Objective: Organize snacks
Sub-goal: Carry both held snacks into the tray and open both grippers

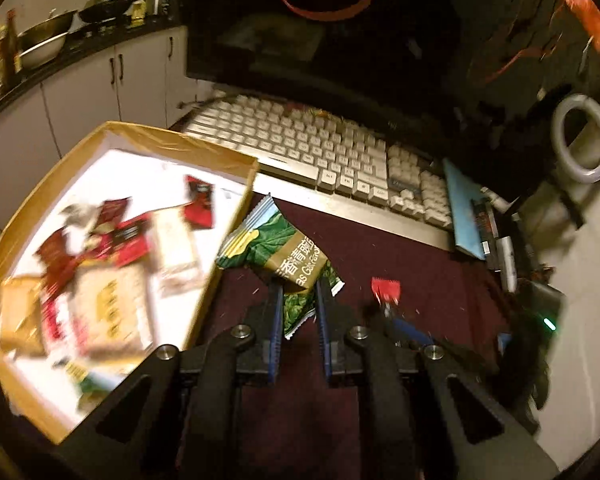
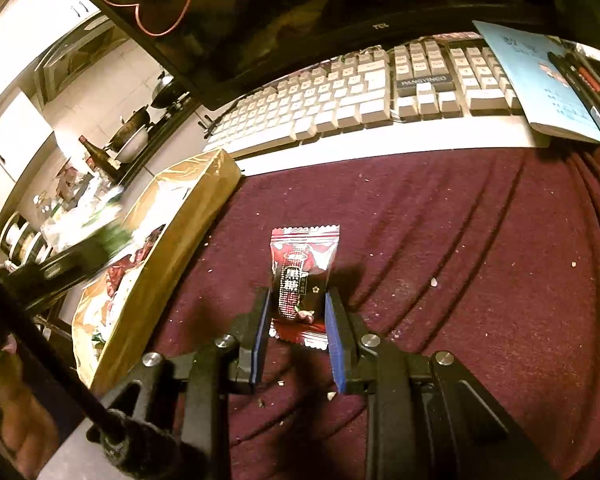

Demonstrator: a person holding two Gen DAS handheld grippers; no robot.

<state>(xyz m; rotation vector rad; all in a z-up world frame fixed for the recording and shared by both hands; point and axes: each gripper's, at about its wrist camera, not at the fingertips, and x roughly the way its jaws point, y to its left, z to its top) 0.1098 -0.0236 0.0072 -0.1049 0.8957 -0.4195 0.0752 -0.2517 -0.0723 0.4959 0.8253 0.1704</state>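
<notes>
Pinched by one corner between my left fingers (image 1: 298, 300), the crinkly green foil snack packet (image 1: 276, 250) could slip short of the shallow yellow cardboard box (image 1: 204, 152) beside them, while my right fingers (image 2: 298, 328) clamp the red-and-black foil sachet (image 2: 302, 280).

Dim, warm yellow light throughout. Blown-out glare on the white floor of the box (image 1: 140, 168). Heavy motion blur over the snacks (image 1: 100, 280) at left. Fisheye bending and dark vignetting at the edges; black far monitor (image 2: 300, 0).
</notes>
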